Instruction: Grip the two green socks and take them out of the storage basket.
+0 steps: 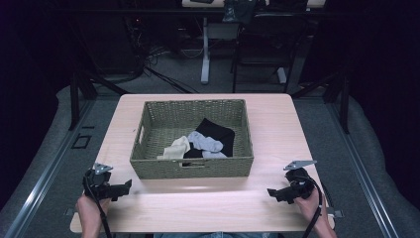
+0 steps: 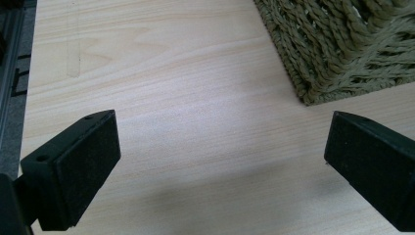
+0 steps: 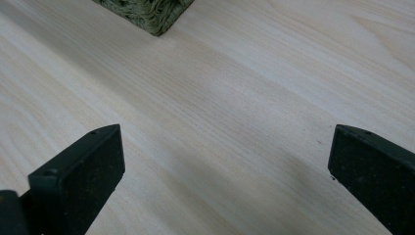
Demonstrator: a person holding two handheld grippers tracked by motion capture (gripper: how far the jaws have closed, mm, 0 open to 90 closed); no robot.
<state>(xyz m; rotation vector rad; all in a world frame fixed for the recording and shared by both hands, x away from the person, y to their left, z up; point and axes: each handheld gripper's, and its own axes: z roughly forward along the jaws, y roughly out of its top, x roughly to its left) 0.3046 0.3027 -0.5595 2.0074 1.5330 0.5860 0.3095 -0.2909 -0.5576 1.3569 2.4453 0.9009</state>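
Right now the socks (image 1: 200,144) are lying heaped in the lower middle of the woven basket (image 1: 148,124), at the centre of the high view: a black one stretching toward the upper right, a grey and a cream one across it. Both grippers are sitting low in the frame on the table (image 1: 277,119), past the basket's near wall. The left gripper (image 1: 119,189) and right gripper (image 1: 276,193) are pointing inward, jaws spread wide on nothing. Judging by position, the right one is lying slightly nearer the pile.

Woven basket (image 2: 342,44) cut off by top and right edges in left gripper view, only a corner (image 3: 147,12) in right gripper view, clothes (image 1: 200,144) inside too small to identify
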